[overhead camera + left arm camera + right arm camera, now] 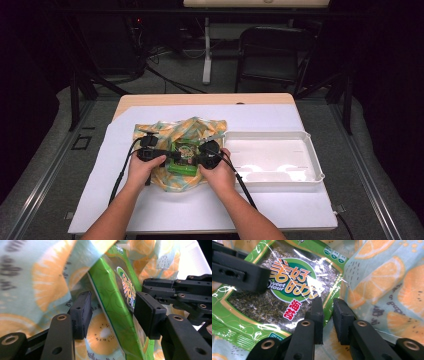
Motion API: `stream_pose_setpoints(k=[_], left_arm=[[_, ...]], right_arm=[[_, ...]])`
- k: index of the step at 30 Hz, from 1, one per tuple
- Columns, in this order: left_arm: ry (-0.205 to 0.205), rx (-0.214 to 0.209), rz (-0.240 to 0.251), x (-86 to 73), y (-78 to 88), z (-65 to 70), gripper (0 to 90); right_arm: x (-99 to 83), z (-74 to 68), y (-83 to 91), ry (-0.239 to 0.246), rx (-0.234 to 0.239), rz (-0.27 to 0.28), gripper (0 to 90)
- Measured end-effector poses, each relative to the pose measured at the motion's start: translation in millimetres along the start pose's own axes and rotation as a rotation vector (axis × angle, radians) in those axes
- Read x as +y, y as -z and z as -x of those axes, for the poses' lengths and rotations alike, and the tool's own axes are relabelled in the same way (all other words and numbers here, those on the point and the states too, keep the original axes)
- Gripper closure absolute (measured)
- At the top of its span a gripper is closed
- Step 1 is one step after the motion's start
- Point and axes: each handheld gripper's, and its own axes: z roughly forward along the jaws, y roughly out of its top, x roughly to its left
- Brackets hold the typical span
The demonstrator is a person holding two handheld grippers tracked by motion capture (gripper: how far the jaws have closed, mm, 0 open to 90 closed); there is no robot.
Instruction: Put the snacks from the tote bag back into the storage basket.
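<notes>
The table (pixel 150 210) is brightly lit from above, the room beyond dark. Glare whitens the tray (pixel 272 157); near cloth (pixel 30 277) blurs.

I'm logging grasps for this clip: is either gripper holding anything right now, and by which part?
The right gripper straddles the right edge of the green seaweed packet, but its pads aren't visibly pressing. The left gripper stands open around the packet's edge, gripping nothing.

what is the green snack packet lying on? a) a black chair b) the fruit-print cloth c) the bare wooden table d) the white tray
b: in the high view the green snack packet sits on the fruit-print cloth, between the left gripper and the right gripper, while the white tray lies to the right of the cloth; the right gripper view shows orange-slice fabric around the packet's edge.
</notes>
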Motion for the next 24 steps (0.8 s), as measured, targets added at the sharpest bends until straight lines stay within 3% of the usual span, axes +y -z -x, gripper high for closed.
stream_pose_setpoints(k=[18,24], left_arm=[[0.001,-0.068,-0.007,-3.4,-10.6,4.1,53.4],[0.029,-0.101,-0.007,-3.3,-11.0,4.6,58.3]], right_arm=[[-1.4,0.6,0.2,-0.004,-0.001,0.008,78.1],[-1.5,0.6,0.0,-0.007,-0.008,0.008,75.9]])
